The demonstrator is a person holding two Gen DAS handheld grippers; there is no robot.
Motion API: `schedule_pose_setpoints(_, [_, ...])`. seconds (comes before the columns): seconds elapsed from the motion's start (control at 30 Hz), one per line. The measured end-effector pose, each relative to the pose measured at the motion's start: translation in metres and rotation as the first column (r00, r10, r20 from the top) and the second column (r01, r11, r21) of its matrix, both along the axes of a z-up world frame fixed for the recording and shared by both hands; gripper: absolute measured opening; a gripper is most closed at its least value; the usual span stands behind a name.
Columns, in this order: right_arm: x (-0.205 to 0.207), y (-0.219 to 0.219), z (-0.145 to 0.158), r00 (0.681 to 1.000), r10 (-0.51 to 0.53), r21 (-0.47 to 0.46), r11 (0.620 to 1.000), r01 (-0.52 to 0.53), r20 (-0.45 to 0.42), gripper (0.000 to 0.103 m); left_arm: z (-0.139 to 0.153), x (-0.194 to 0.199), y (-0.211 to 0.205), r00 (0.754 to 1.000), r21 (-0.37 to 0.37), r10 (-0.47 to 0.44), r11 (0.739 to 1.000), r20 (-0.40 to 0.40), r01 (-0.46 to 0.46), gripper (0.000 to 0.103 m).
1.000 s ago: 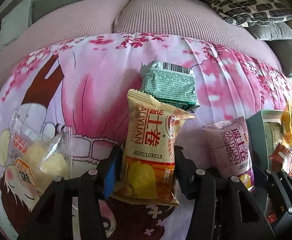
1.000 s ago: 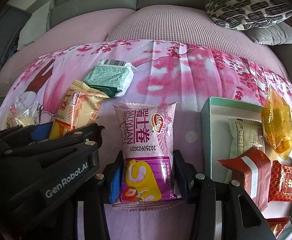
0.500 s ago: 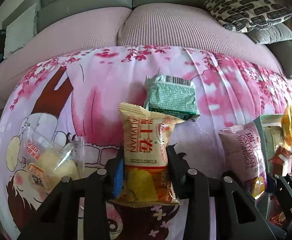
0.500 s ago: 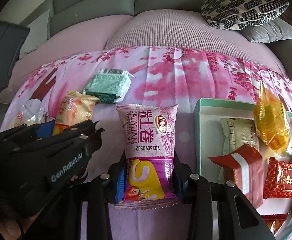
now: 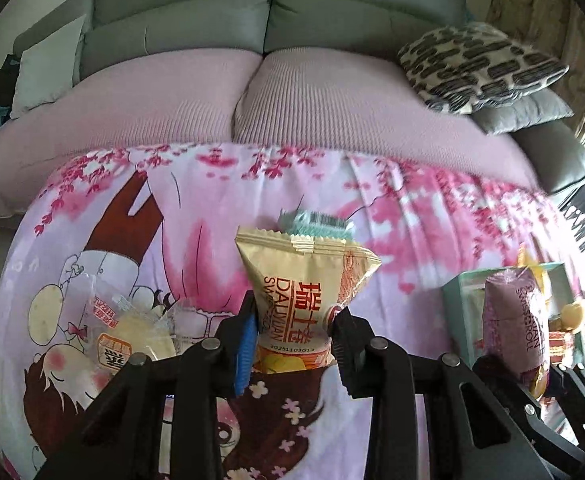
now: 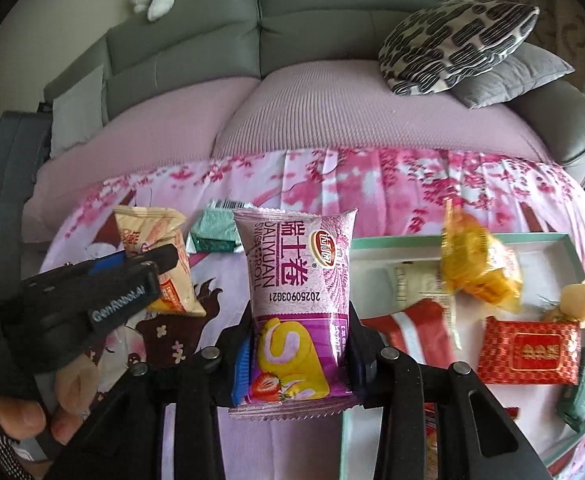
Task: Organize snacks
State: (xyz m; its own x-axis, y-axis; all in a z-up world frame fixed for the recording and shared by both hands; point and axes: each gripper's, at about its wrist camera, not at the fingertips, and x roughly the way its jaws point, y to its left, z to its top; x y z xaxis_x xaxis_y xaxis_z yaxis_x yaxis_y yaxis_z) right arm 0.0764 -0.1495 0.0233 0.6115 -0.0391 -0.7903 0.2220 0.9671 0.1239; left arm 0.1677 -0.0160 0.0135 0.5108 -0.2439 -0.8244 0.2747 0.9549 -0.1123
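My left gripper point(image 5: 294, 338) is shut on a yellow Swiss roll packet point(image 5: 302, 292) and holds it upright above the pink cloth. My right gripper point(image 6: 298, 354) is shut on a purple Swiss roll packet point(image 6: 296, 280), also lifted; it shows at the right of the left wrist view point(image 5: 518, 320). The yellow packet and the left gripper point(image 6: 132, 276) show at the left of the right wrist view. A mint-green box point(image 6: 376, 242) with several snacks in it lies to the right, beside the purple packet.
A green packet point(image 6: 214, 232) lies on the cloth behind both held packets. A clear-wrapped yellow cake point(image 5: 132, 336) lies at the left. In the box are a yellow bag point(image 6: 476, 268) and red packets point(image 6: 528, 352). A sofa with cushions stands behind.
Both grippers have closed on their packets and lifted them off the cloth. The packets now stand more upright, and both views have tilted up towards the sofa.
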Motion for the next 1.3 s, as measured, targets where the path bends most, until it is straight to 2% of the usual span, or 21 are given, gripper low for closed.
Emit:
schedule_pose_setpoints(0.27, [-0.03,-0.031,0.016,0.996,-0.08,0.031,0.996,0.079,0.032,0.04,0.026,-0.017,-0.013,0.998,-0.033,-0.037,0.999,0.046,0.039,0.036])
schedule_pose_setpoints(0.43, [-0.05,-0.073,0.028,0.979,-0.196,0.027,0.98,0.195,0.052,0.04,0.044,-0.032,-0.036,0.99,-0.048,-0.114,0.992,0.082,0.119,0.036])
schedule_pose_setpoints(0.67, [-0.081,-0.132,0.027,0.932,-0.36,0.033,0.933,0.359,0.04,0.04,0.053,-0.058,-0.082,0.961,-0.05,-0.264,0.962,0.088,0.269,0.036])
schedule_pose_setpoints(0.8, [-0.097,-0.158,0.027,0.904,-0.426,0.029,0.904,0.426,0.034,0.04,0.053,-0.078,-0.113,0.931,-0.043,-0.356,0.932,0.085,0.36,0.036])
schedule_pose_setpoints(1.0, [-0.101,-0.174,0.019,0.894,-0.448,0.054,0.893,0.447,0.007,0.04,0.042,-0.1,-0.156,0.889,0.009,-0.454,0.891,0.061,0.455,0.036])
schedule_pose_setpoints(1.1, [-0.102,-0.172,0.014,0.899,-0.439,0.065,0.897,0.438,-0.006,0.041,0.031,-0.102,-0.172,0.88,0.036,-0.474,0.88,0.034,0.473,0.036])
schedule_pose_setpoints(1.3, [-0.1,-0.173,0.005,0.902,-0.431,0.08,0.898,0.432,-0.034,0.041,0.016,-0.099,-0.191,0.878,0.052,-0.479,0.877,0.006,0.479,0.036])
